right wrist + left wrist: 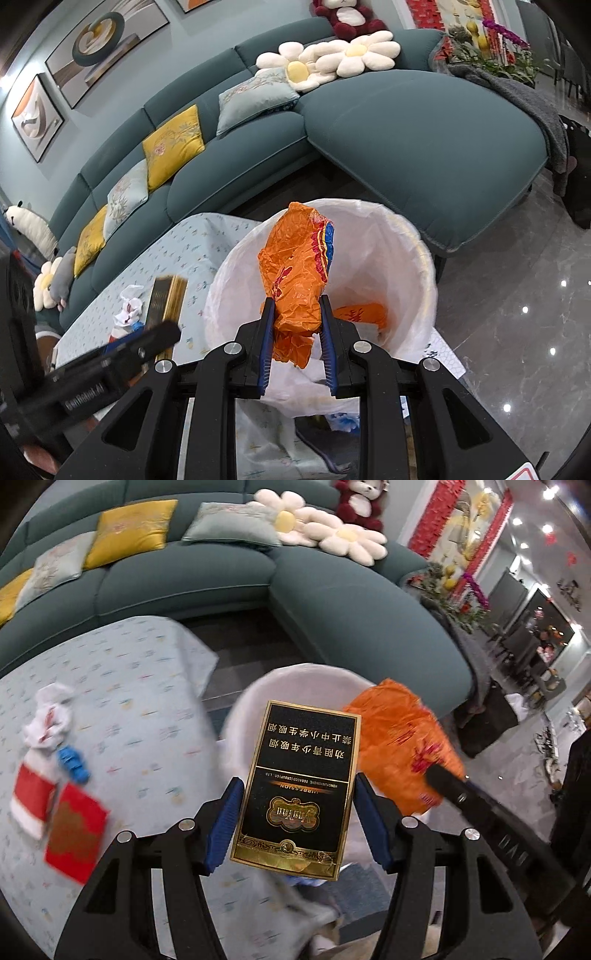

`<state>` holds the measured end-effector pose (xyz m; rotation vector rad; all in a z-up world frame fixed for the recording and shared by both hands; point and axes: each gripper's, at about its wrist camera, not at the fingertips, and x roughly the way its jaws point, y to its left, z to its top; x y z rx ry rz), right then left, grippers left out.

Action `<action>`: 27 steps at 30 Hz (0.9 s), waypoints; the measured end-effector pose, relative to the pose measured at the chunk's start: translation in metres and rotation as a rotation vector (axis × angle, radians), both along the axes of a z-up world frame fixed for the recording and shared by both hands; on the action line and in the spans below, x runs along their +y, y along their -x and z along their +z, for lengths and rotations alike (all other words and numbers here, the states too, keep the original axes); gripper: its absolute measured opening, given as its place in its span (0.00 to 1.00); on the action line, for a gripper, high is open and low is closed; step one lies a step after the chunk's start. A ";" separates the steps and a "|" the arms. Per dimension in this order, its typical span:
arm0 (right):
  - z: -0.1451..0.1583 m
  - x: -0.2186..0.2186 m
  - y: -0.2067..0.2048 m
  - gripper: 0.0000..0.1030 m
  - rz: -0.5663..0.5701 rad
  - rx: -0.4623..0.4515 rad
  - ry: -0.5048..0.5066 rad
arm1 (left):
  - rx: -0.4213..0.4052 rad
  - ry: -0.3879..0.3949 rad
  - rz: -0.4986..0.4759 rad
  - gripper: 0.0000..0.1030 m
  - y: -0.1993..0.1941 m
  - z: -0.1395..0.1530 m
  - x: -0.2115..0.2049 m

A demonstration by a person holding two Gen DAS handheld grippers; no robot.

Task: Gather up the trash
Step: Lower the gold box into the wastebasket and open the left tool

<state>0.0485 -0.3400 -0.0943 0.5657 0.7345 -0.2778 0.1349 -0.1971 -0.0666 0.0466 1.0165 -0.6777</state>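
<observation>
**Both grippers loaded, over the bin**

Left wrist view: left gripper [299, 794] has its blue-padded fingers [225, 812] closed on the long sides of a black-and-gold cigarette box [301, 775], held flat-face to the camera w/ print upside down. Behind the box sits the white-lined trash bin [251, 701], just off the tabletop [129, 686] edge. To the right, an orange wrapper [395, 731] hangs over the bin, w/ the right gripper's black finger coming in from the lower right. On the tabletop, left side: crumpled white tissue [48, 716], a blue scrap [74, 764], a red-and-white pack [31, 797] and a red box [75, 842], all close together. Teal sofa [184, 579] w/ cushions behind.

Right wrist view: right gripper [297, 325] fingers [266, 343] are pinched narrow on the orange wrapper [295, 266], crumpled, sticking up above the tips and trailing below them. It hangs over the bin's [413, 258] open mouth; a 2nd orange piece [364, 314] lies inside against the liner. Cigarette box [166, 299] shows at left, edge-on and blurred, above the tabletop [192, 243] beside the bin, in the left gripper. Tissue [129, 306] lies just left of it. Sofa [406, 140] behind, glossy floor [517, 314] at right.
</observation>
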 end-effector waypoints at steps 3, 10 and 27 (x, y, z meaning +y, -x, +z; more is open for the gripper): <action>0.000 -0.012 0.004 0.21 -0.021 -0.001 -0.001 | 0.005 0.007 -0.026 0.57 -0.002 -0.002 -0.019; -0.001 -0.023 0.000 0.21 -0.030 -0.001 0.004 | 0.037 0.009 0.000 0.70 -0.009 -0.009 -0.028; 0.006 0.001 -0.020 0.34 -0.003 0.004 0.014 | 0.023 0.007 0.119 0.80 -0.015 -0.003 0.021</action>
